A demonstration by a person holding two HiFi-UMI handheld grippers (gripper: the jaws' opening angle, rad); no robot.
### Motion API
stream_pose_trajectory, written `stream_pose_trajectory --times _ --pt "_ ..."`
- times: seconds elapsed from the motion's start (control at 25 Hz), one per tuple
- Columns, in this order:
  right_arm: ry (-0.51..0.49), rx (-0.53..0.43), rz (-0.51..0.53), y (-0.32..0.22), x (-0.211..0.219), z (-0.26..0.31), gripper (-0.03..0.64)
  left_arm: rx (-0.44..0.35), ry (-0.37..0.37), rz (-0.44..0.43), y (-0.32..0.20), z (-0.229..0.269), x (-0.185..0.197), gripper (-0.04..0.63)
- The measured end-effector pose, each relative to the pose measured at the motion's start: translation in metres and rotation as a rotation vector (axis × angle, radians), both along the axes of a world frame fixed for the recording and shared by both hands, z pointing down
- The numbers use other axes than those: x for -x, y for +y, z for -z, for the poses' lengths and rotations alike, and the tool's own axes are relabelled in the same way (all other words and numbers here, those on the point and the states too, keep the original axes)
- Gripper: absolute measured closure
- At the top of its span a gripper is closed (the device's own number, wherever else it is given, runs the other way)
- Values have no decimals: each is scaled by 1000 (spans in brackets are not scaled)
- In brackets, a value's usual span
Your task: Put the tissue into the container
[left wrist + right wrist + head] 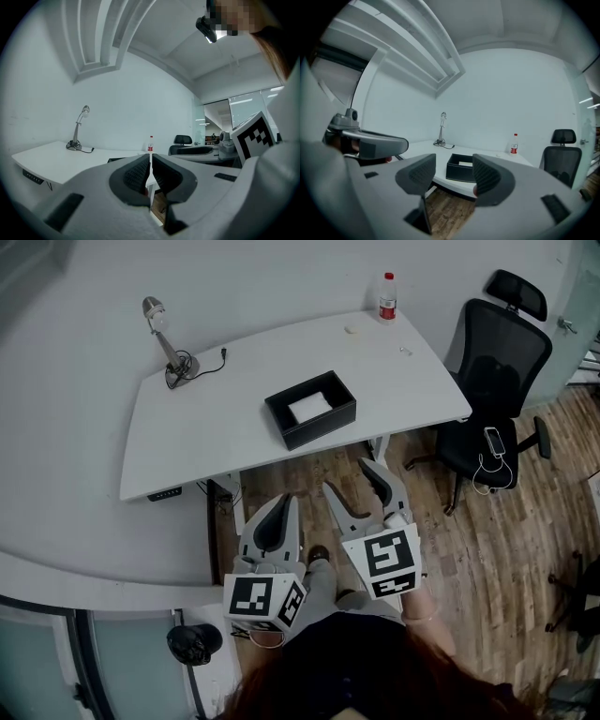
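Reach lies up-frame: your spread, empty right tongs sit nearer the black rectangular container than your pressed-together left tongs.

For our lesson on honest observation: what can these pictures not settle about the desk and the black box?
Head view: white patch inside the black rectangular container, too small to call tissue or lining.
Head view: small pale lumps on the white desk, too small to identify.
Left gripper view: the shut left hand-held gripper hides most of the container.
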State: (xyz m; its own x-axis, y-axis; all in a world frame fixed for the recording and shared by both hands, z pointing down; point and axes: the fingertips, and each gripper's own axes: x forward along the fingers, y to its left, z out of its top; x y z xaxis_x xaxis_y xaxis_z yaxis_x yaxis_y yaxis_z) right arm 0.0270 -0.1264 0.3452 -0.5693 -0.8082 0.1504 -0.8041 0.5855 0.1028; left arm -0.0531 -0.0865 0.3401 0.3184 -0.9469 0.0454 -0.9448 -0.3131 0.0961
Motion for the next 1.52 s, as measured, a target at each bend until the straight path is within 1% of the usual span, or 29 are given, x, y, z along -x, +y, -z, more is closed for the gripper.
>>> stream_pose_trajectory --times 0.2,0.4,0.52,0.6,0.68,0.72,0.84,0.92,1.32,1.44,1.52 --pt "-19 0 1 21 -8 -1 376 3 -8 13 24 -2 -5 557" --pt "-46 0 -4 38 -15 -1 411 10 -25 8 41 -6 -13 557" --pt "-54 -8 -5 43 -18 1 442 10 -29 3 47 -5 -16 557" --pt "-61 -15 -12 46 -21 4 486 7 -31 -1 49 -4 -18 557" --pt "-63 -24 -24 49 -24 7 547 4 -32 -6 51 -3 -20 557" --pt "-66 -25 -28 51 -25 7 563 3 -33 -8 52 -2 -20 557" --pt "-87 -10 -33 56 -26 8 585 1 -36 -10 54 -1 -19 557" --pt "-105 1 -29 61 -26 9 595 -2 -37 -9 57 0 -18 557" --pt "-188 8 -3 107 -26 20 597 -5 -38 -4 99 2 -10 557" --pt "-170 -10 5 125 -26 27 597 -9 -34 -6 113 6 -11 557" --pt "-163 -28 -10 134 -28 31 597 -14 -35 -11 120 8 -12 557"
